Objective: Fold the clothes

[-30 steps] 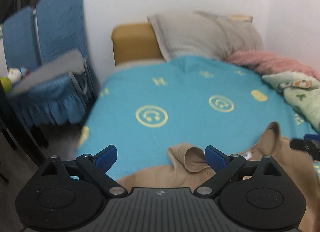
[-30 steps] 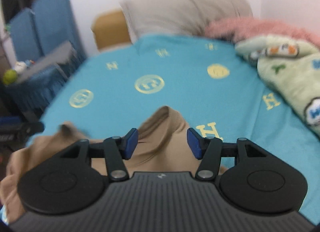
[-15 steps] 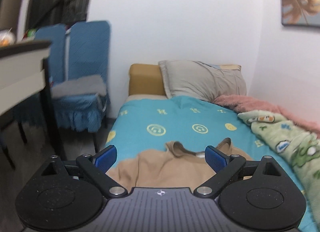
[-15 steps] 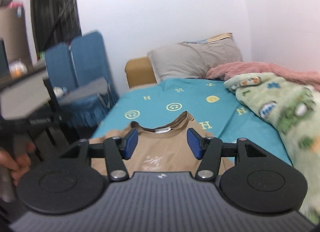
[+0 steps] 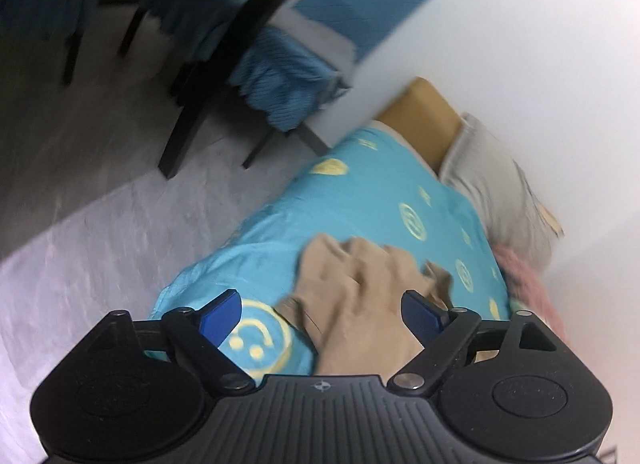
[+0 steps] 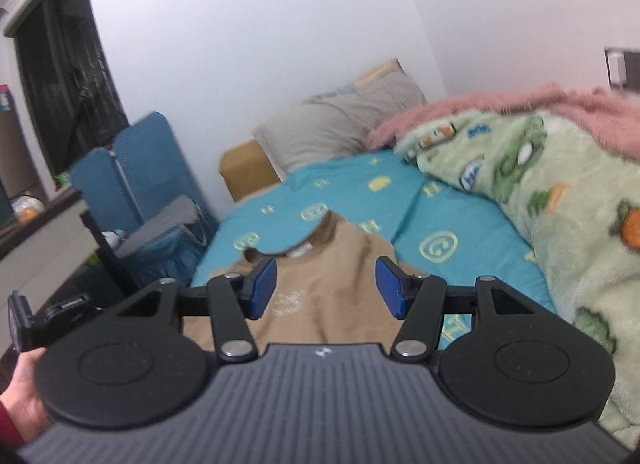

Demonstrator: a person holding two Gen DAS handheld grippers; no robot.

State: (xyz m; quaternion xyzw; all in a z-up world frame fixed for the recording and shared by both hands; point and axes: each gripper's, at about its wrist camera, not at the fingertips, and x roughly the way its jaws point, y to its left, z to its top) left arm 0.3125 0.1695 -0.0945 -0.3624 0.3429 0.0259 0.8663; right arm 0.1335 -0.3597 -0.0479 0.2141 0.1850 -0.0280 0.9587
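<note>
A tan sweatshirt (image 6: 328, 296) lies on the teal bedsheet (image 6: 436, 216), its collar toward the pillow and pale lettering on its chest. In the left wrist view the same tan sweatshirt (image 5: 360, 292) looks rumpled near the teal bedsheet (image 5: 384, 200) edge. My left gripper (image 5: 322, 318) hangs open above the garment's left side, tilted, with nothing between its blue pads. My right gripper (image 6: 326, 286) is open too, held above the chest of the sweatshirt and apart from it. The left gripper's body (image 6: 44, 312) and a hand (image 6: 22, 396) show at the left edge.
A grey pillow (image 6: 340, 128) and tan headboard (image 6: 244, 164) are at the bed's far end. A green printed blanket (image 6: 540, 200) and pink fleece (image 6: 500, 100) fill the bed's right side. Blue chairs (image 6: 136, 168) and a desk (image 5: 304, 24) stand left of the bed over grey floor (image 5: 100, 192).
Both grippers pulled back from the sweatshirt, which now lies spread on the sheet. The left gripper has rolled sideways and looks toward the floor and the bed's left edge. Both stayed open.
</note>
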